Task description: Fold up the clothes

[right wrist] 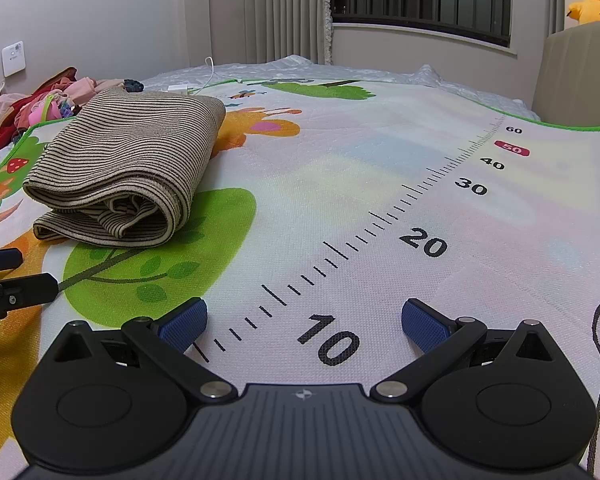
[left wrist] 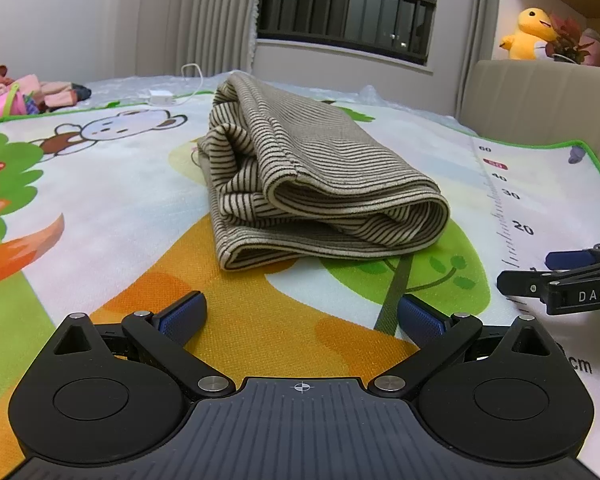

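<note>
A beige garment with thin dark stripes [left wrist: 320,184] lies folded in a thick bundle on the cartoon play mat [left wrist: 100,208]. It also shows in the right wrist view [right wrist: 128,172] at the left. My left gripper [left wrist: 302,318] is open and empty, low over the mat just in front of the bundle's near edge. My right gripper [right wrist: 304,322] is open and empty over the printed ruler [right wrist: 420,200], to the right of the bundle. The right gripper's tip shows at the right edge of the left wrist view [left wrist: 560,280].
A heap of pink and red clothes [right wrist: 40,108] lies off the mat at the far left. A white charger and cable [left wrist: 164,98] sit beyond the mat. A beige headboard [left wrist: 540,100] stands at the right, with a yellow plush toy [left wrist: 528,34] above it.
</note>
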